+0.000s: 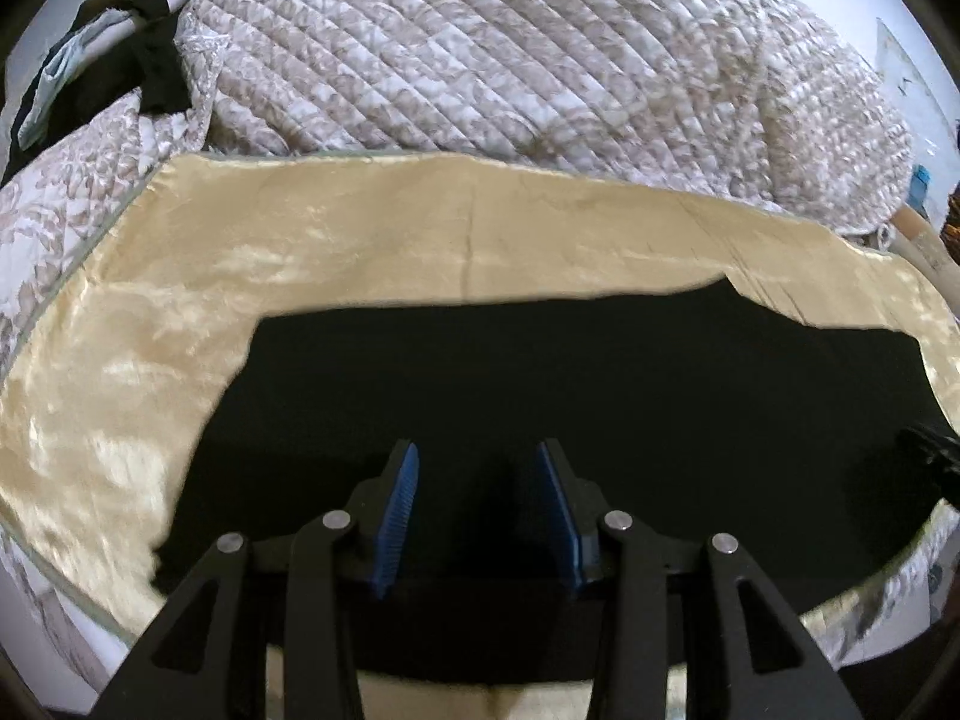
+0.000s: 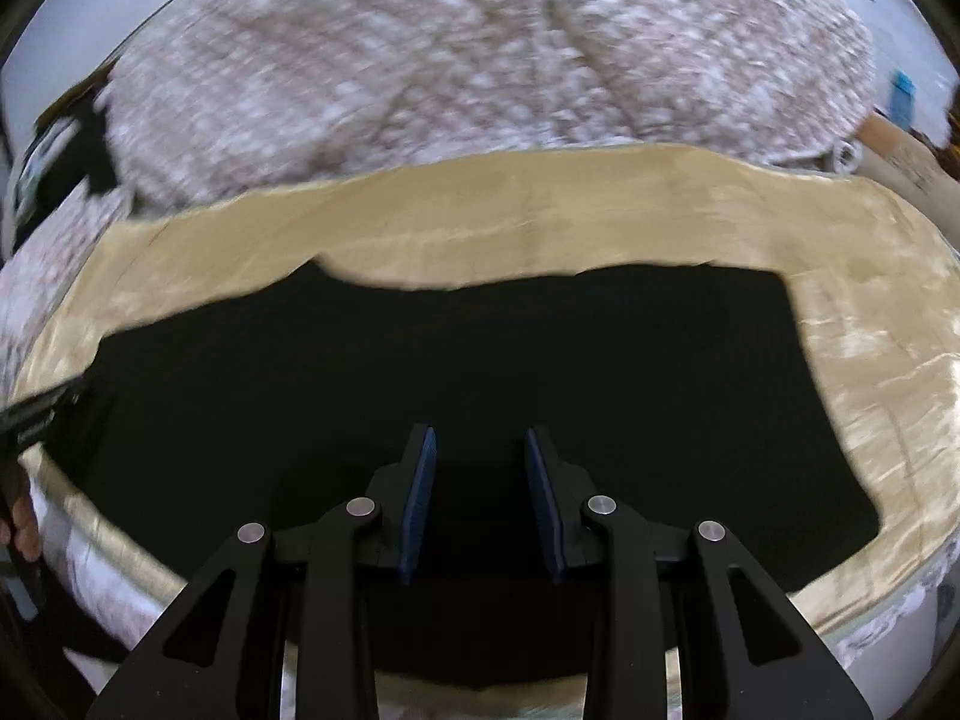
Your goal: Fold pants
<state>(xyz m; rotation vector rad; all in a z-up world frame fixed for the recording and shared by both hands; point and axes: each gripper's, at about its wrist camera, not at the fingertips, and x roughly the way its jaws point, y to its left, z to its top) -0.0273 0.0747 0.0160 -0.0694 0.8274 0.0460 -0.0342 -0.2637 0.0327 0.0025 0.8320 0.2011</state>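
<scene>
- Black pants (image 1: 540,384) lie flat on the cream sheet (image 1: 150,360), their far edge short of the quilted blanket (image 1: 480,60).
- Left gripper (image 1: 477,468) and right gripper (image 2: 480,450) hover above the pants, jaws apart, empty.
- Judged: folding partly done; further folds remain.

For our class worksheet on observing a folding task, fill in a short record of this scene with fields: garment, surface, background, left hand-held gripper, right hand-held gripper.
garment: black pants, lying flat
surface: shiny cream cloth under the pants
background: quilted patterned blanket, bunched behind the cloth
left hand-held gripper: open, above the pants, holding nothing
right hand-held gripper: open, above the pants, holding nothing
</scene>
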